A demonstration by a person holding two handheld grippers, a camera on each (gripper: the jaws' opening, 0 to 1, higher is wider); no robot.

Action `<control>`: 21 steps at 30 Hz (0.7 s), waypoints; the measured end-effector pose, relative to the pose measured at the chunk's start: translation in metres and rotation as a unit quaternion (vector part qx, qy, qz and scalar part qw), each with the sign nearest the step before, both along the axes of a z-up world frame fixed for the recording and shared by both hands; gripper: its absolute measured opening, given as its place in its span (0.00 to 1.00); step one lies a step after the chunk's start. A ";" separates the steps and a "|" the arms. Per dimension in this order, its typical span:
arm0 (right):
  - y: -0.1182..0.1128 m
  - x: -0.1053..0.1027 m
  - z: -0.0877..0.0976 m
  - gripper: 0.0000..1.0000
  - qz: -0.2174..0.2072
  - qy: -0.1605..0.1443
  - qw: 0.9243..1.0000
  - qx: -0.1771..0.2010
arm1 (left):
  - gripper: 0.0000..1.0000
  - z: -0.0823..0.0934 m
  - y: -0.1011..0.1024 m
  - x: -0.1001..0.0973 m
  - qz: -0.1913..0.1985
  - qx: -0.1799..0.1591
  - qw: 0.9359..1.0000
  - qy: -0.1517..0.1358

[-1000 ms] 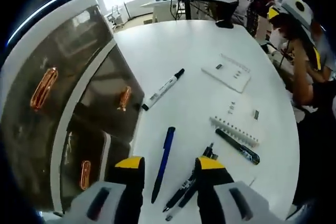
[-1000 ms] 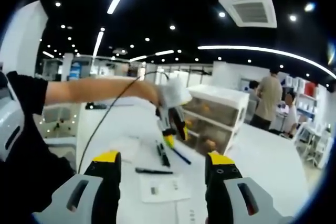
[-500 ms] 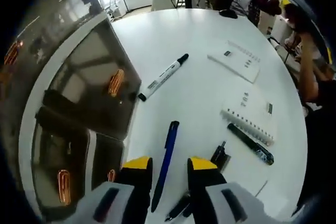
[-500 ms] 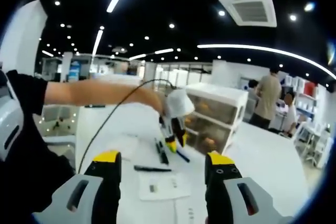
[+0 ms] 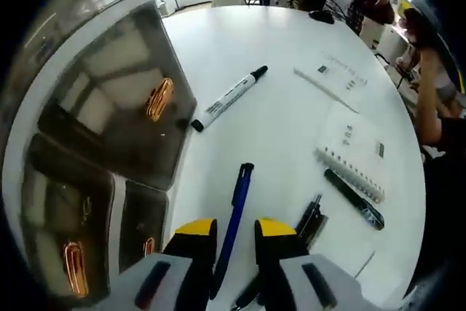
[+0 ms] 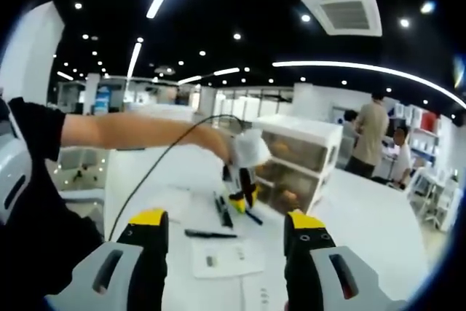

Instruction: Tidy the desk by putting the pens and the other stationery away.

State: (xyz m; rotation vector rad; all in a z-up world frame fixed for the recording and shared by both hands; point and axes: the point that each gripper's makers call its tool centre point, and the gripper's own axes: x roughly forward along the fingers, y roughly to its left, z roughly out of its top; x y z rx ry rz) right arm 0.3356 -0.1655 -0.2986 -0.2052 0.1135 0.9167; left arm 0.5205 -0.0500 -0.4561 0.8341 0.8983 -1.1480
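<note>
Tongs of the left hand [image 5: 226, 228] are sitting low over the white table [image 5: 277, 41], jaws narrowed to a slim gap around the near end of the blue pen [image 5: 234, 216], which is lying flat between them and pointing away. Whether the pads are already pressing on the barrel I cannot tell; it looks like the closing stage of a pick. To do it well, the jaws should be squeezing squarely across the barrel, not at a slant, so the pen is not rolling out sideways, and the lift should be going straight up to avoid dragging it into the black pens [image 5: 309, 220] lying just to the right. A white marker [image 5: 229, 98] is lying farther off, beside the smoked-front drawer unit [image 5: 109, 129] on the left, the likely place for storage. A spiral notebook [image 5: 353, 154] with another black pen [image 5: 354, 199] along its near edge is lying to the right. Right-hand tongs [image 6: 226, 229] are hanging wide open and empty, well back from the work.
</note>
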 end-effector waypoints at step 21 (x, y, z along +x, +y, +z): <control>0.000 0.002 0.000 0.61 0.000 0.001 1.000 -0.004 | 0.06 -0.010 -0.003 -0.001 0.006 0.036 0.999 0.006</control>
